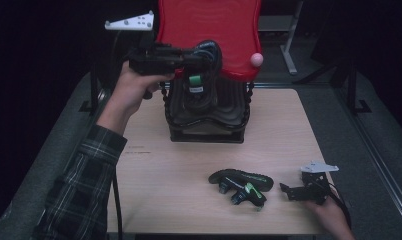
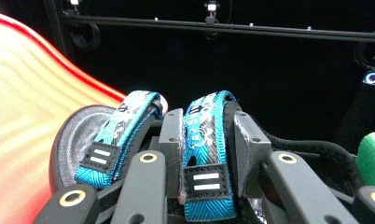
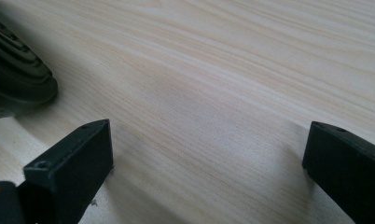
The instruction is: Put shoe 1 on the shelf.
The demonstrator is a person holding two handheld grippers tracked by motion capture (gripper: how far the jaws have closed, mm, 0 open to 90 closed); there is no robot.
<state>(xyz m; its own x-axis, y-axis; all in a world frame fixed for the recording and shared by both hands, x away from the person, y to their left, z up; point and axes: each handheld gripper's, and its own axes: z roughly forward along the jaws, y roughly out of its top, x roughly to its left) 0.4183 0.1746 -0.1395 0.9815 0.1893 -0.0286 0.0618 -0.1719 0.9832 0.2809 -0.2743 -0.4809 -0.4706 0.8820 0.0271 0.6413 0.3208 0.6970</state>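
Left tongs (image 1: 201, 56) lift a strapped black sandal (image 1: 205, 65) above the box; right tongs (image 1: 295, 191) wait on the pale wooden desk (image 1: 189, 160).

The black open box (image 1: 206, 117), its red ridged lid (image 1: 209, 25) raised behind, takes sandals upright, apparently to save room. The left tongs, narrowed, pinch the sandal's blue patterned strap (image 2: 206, 154), so it hangs free. The second black sandal with green strap (image 1: 241, 184) lies flat beside the right tongs, which gape wide, holding nothing.
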